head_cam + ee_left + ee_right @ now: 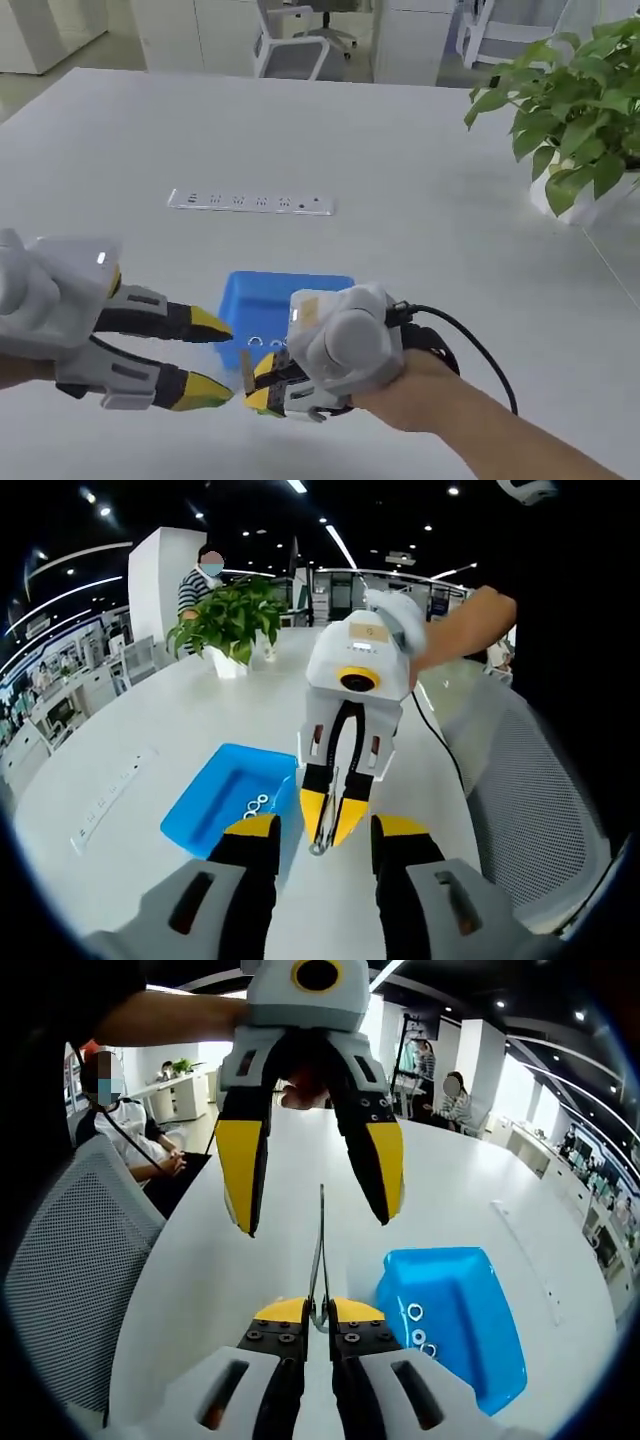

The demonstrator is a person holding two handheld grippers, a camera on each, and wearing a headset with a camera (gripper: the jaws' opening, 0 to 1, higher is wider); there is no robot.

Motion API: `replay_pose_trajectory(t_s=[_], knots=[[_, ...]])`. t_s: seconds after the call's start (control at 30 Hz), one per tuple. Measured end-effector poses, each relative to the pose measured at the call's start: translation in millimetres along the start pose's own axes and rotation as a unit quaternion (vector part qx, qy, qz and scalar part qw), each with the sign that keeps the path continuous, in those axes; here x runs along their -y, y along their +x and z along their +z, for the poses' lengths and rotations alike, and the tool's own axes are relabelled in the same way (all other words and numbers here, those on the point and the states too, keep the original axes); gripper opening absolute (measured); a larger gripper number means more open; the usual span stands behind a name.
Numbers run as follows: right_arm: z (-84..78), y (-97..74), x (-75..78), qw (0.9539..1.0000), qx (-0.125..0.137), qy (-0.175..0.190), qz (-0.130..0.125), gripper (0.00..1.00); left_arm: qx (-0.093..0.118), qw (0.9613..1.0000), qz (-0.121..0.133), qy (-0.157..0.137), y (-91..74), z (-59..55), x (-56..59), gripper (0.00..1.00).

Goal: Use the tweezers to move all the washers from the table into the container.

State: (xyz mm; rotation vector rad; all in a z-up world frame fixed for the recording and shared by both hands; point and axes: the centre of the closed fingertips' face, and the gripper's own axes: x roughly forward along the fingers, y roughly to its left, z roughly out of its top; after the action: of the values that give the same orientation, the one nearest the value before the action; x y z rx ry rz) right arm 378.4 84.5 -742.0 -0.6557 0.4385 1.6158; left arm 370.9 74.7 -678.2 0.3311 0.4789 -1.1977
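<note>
Washers, head view: we see small rings [256,343] lying inside the blue container [290,285], toward the side closest to us.
Container, head view: it sits on the white table [400,170], nearer us than the power strip [250,202]; a potted plant [575,120] stands at the far right.
Left gripper, head view: the left gripper [222,358] hovers just left of the container, jaws spread wide and holding nothing.
Right gripper, head view: held in a hand [430,390], the right gripper [258,385] presses its jaws together on the tweezers [246,372].
Washers, left gripper view: the washers [255,805] cluster in the container [215,800], at the end nearest both grippers.
Grippers, left gripper view: our own yellow-tipped jaws stand apart at the bottom; the right gripper [330,830] faces us, pinching the tweezers [323,825], which point down at the table just beside the container. We cannot tell whether their tip carries anything.
Washers, right gripper view: three washers [418,1332] lie in the container [470,1300], to the right of the tweezers.
Grippers, right gripper view: our own jaws clamp the tweezers [320,1250], which run forward toward the gap between the open jaws of the left gripper [318,1215].
</note>
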Motion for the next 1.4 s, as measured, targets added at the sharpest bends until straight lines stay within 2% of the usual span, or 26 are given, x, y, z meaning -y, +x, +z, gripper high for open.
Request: replay_pose_trajectory(t_s=[0.1,0.4,0.5,0.87,0.93,1.13,1.23,1.4], knots=[[4.2,-6.2,3.3,1.0000,0.001,-0.001,-0.002,0.08,0.005,0.9998,0.014,-0.010,-3.8,-1.0,0.4,0.53],[15.6,-20.3,16.1,0.9998,0.015,0.009,-0.009,0.08,0.029,0.9970,0.049,-0.053,-12.9,0.2,-2.3,0.73],[18.0,-24.1,21.4,0.9998,0.017,0.009,-0.010,0.08,0.029,0.9960,0.058,-0.062,-13.8,-0.9,-3.7,0.79],[22.4,-27.8,48.5,0.9996,0.018,0.000,-0.023,0.08,0.044,0.9914,0.082,-0.092,-17.6,-5.7,-0.8,0.91],[22.3,-26.8,51.5,0.9996,0.017,0.000,-0.022,0.08,0.044,0.9900,0.091,-0.099,-18.6,-7.7,-2.6,0.93],[18.9,-22.4,63.1,0.9996,0.014,-0.009,-0.024,0.08,0.062,0.9849,0.112,-0.116,-22.7,-5.2,-7.6,0.99],[17.6,-19.6,69.0,0.9996,0.017,-0.010,-0.023,0.08,0.060,0.9850,0.118,-0.111,-23.2,-6.8,-8.5,0.98],[14.8,-14.1,76.5,0.9996,0.018,-0.013,-0.020,0.08,0.071,0.9806,0.128,-0.130,-24.3,-6.9,-12.0,0.99]])
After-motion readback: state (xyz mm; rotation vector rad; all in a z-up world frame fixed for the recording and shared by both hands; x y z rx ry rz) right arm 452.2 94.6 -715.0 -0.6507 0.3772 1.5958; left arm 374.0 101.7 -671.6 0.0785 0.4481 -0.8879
